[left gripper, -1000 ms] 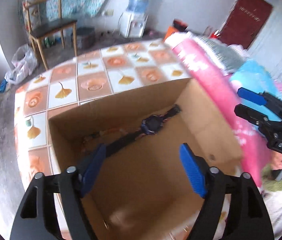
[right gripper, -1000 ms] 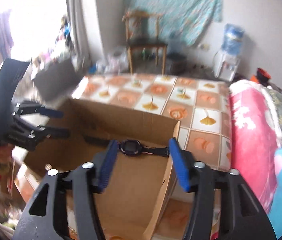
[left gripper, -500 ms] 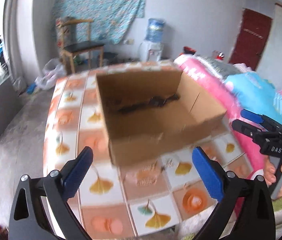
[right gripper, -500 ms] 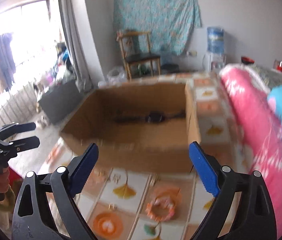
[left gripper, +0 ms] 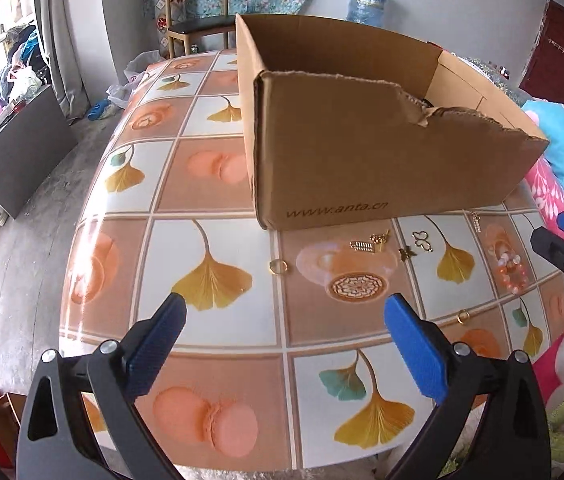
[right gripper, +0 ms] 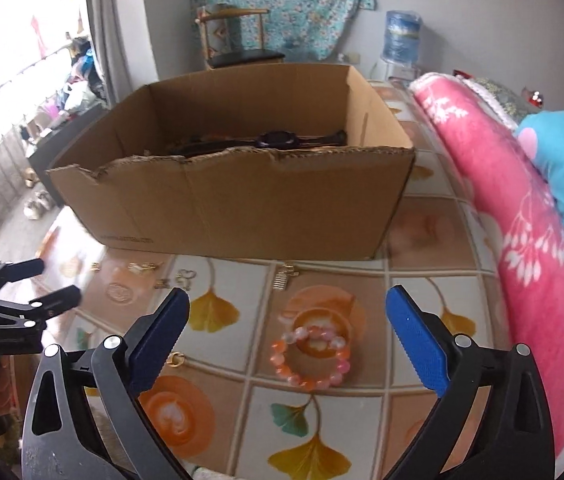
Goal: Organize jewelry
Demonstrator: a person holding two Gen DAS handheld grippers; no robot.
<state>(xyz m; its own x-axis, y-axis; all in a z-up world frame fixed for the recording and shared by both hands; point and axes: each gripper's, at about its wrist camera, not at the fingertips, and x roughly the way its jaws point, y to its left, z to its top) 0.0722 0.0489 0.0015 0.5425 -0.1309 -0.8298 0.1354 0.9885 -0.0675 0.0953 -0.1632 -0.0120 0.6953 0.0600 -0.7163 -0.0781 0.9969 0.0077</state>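
Observation:
A cardboard box (left gripper: 362,160) stands on the tiled table (left gripper: 210,184); it also shows in the right wrist view (right gripper: 242,200), with a black watch (right gripper: 278,139) inside. In front of it lie small gold pieces (left gripper: 374,242), a gold ring (left gripper: 278,267), another ring (left gripper: 462,316) and an orange-pink bead bracelet (left gripper: 512,272), which also shows in the right wrist view (right gripper: 310,356). My left gripper (left gripper: 282,320) is open and empty, hovering near the ring. My right gripper (right gripper: 288,320) is open and empty, just above the bracelet.
A pink and blue blanket (right gripper: 522,208) lies along the table's right side. A wooden chair (left gripper: 198,12) and a water dispenser (right gripper: 402,40) stand behind the table. The table's near edge is close under both grippers.
Both grippers have pulled back out of the box and down toward the table's front. The watch stays in the box. The jewelry in front of the box has come into view.

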